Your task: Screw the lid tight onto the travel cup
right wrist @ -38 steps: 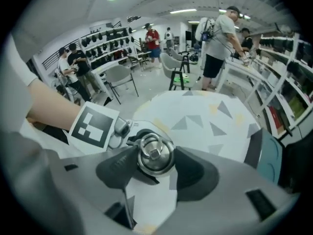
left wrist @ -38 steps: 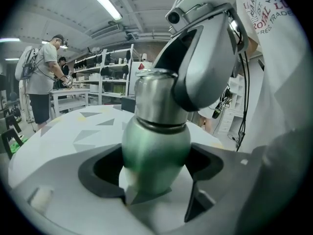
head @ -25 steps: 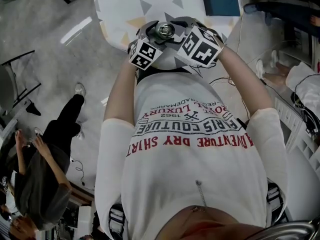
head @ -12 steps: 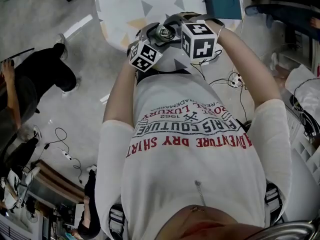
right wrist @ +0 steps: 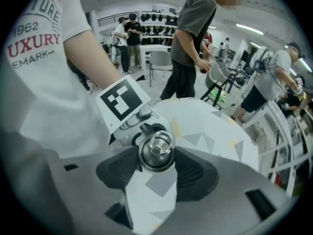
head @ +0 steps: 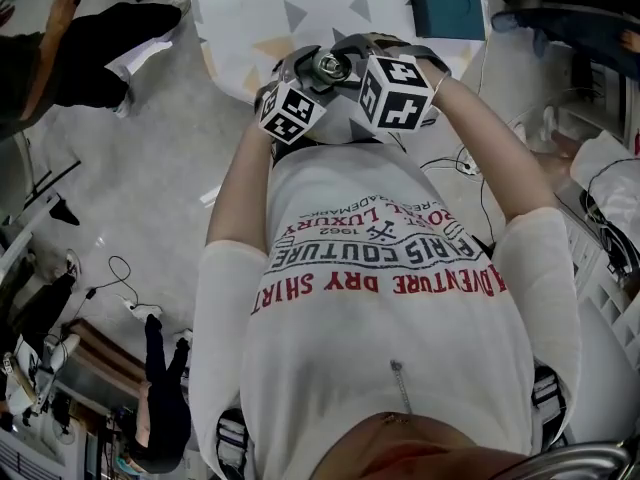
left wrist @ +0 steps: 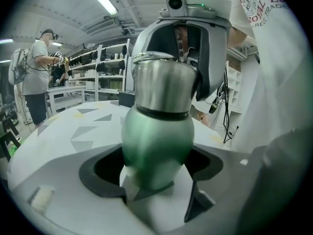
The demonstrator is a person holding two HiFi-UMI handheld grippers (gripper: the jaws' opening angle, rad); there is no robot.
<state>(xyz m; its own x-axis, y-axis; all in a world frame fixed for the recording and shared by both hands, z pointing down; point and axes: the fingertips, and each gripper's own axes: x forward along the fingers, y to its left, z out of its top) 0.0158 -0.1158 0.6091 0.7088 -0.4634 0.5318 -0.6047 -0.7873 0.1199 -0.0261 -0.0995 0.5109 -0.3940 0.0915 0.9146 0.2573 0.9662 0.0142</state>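
Workshop room with shelving [left wrist: 105, 67]; white worktop [head: 250, 18] printed with grey and yellow triangles. Jaws of the left gripper [left wrist: 155, 173] are clamping the green body of the travel cup [left wrist: 156, 131], holding it lid end up above the worktop. Jaws of the right gripper [right wrist: 156, 156] are closing on the steel lid [right wrist: 156, 150] atop the cup, pads touching its rim on both sides. People [right wrist: 188, 38] are standing beyond.

The green cup [left wrist: 155, 151] stands upright at the frame's centre. Its steel lid [left wrist: 164, 84], topped with a ring, sits on its neck.
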